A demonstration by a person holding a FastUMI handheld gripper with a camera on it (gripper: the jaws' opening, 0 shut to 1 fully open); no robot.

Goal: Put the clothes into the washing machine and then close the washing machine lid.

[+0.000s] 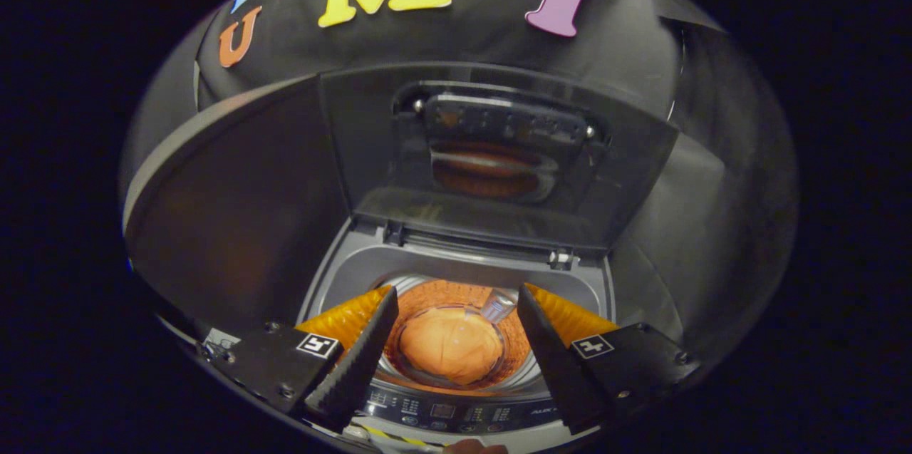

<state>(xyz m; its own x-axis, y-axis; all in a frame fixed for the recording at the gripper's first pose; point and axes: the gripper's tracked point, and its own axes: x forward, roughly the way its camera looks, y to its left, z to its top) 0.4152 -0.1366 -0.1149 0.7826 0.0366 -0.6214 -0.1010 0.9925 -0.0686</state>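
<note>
**Clothes in the drum, lid standing open**

We are looking down along the gripper (456, 340) into the top-loading washing machine (335, 276). Our fingers (356, 361) are spread wide apart and gripping nothing; the gap between them is framing the mouth of the drum (513, 347). Down in the bottom of that drum we are seeing a pale, rounded bundle of clothes (450, 346), lying below and between the fingers, well apart from both. It is looking like soft cloth that has slumped into the curve of the tub, so we are judging the loading part as done.

That leaves the lid (499, 155), which is standing upright beyond the drum, tilted back on its hinges (563, 258) at the rear rim. We are judging it to be a stiff, smooth panel, light enough to swing but slippery to pinch. A moulded recess with a handle (499, 176) is sitting in its middle, reflecting the drum's glow. We are thinking the best purchase is on the lid's top free edge or that handle recess: hooking one finger behind it and drawing it forward and down, letting the hinges carry the weight. The control panel (442, 411) is lying just under the fingers, so we are keeping clear of its buttons.
</note>
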